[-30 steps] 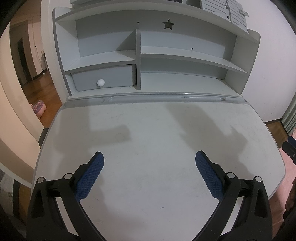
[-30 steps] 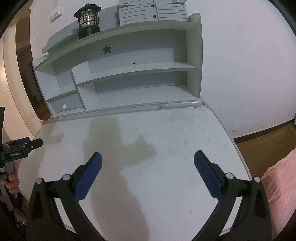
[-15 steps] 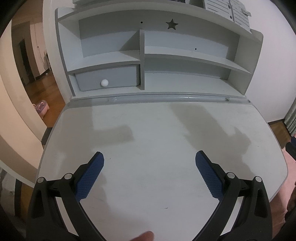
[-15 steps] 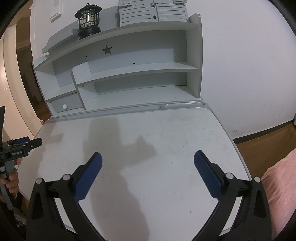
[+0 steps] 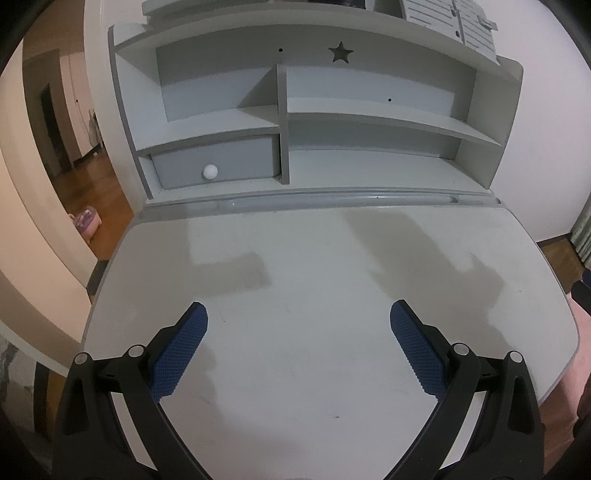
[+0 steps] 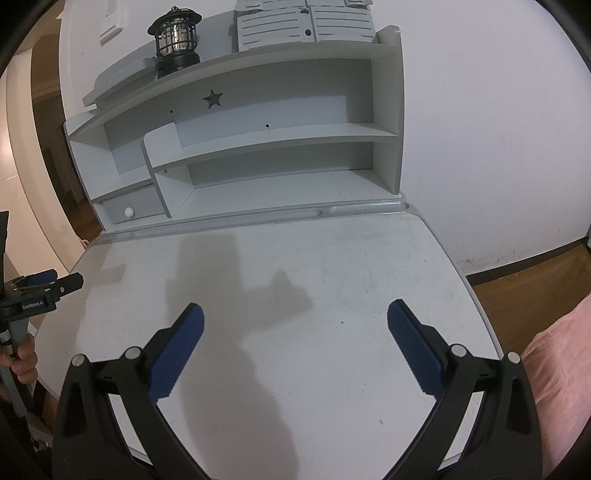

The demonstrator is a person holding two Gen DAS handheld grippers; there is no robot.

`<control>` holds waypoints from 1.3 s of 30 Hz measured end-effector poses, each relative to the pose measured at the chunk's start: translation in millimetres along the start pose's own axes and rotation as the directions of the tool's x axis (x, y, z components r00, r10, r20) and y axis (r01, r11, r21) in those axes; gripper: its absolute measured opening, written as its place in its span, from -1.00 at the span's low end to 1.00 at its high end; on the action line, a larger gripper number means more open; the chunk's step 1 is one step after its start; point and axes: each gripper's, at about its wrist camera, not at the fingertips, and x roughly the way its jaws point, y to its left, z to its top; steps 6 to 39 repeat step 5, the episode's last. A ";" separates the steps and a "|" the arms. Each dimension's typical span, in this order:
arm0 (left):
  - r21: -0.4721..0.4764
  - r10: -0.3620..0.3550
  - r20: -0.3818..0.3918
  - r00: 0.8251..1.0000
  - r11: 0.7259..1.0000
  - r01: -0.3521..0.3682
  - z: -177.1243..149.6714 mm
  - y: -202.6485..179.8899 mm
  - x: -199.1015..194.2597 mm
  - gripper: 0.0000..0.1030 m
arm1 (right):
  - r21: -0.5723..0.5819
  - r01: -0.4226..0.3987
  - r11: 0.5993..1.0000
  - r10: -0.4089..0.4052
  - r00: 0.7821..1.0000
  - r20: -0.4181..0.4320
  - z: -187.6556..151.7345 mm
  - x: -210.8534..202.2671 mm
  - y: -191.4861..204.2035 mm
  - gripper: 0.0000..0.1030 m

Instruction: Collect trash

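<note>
No trash shows in either view. My left gripper [image 5: 297,314] is open and empty, held above the white desk top [image 5: 314,280]. My right gripper [image 6: 295,314] is open and empty above the same desk [image 6: 295,258]. The left gripper also shows at the left edge of the right wrist view [image 6: 48,286], held in a hand beside the desk. A dark bit of the right gripper shows at the right edge of the left wrist view [image 5: 581,295].
A grey shelf unit [image 5: 369,122] stands at the back of the desk, with a small drawer and white knob [image 5: 210,171]. A black lantern [image 6: 175,37] and grey folders [image 6: 306,26] stand on top. Wood floor lies left and right; a pink object [image 5: 86,221] lies on the floor.
The left wrist view has shifted slightly to the left over the desk. A fingertip seen at the bottom edge half a second ago is gone. The right gripper has held still.
</note>
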 end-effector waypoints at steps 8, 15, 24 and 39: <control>-0.006 -0.013 -0.015 1.000 1.000 0.013 0.5 1.1 2.1 0.87 | -0.004 -0.002 1.000 0.002 1.000 -0.001 -0.8 1.0 0.5 0.86; -0.006 -0.013 -0.015 1.000 1.000 0.013 0.5 1.1 2.1 0.87 | -0.004 -0.002 1.000 0.002 1.000 -0.001 -0.8 1.0 0.5 0.86; -0.006 -0.013 -0.015 1.000 1.000 0.013 0.5 1.1 2.1 0.87 | -0.004 -0.002 1.000 0.002 1.000 -0.001 -0.8 1.0 0.5 0.86; -0.006 -0.013 -0.015 1.000 1.000 0.013 0.5 1.1 2.1 0.87 | -0.004 -0.002 1.000 0.002 1.000 -0.001 -0.8 1.0 0.5 0.86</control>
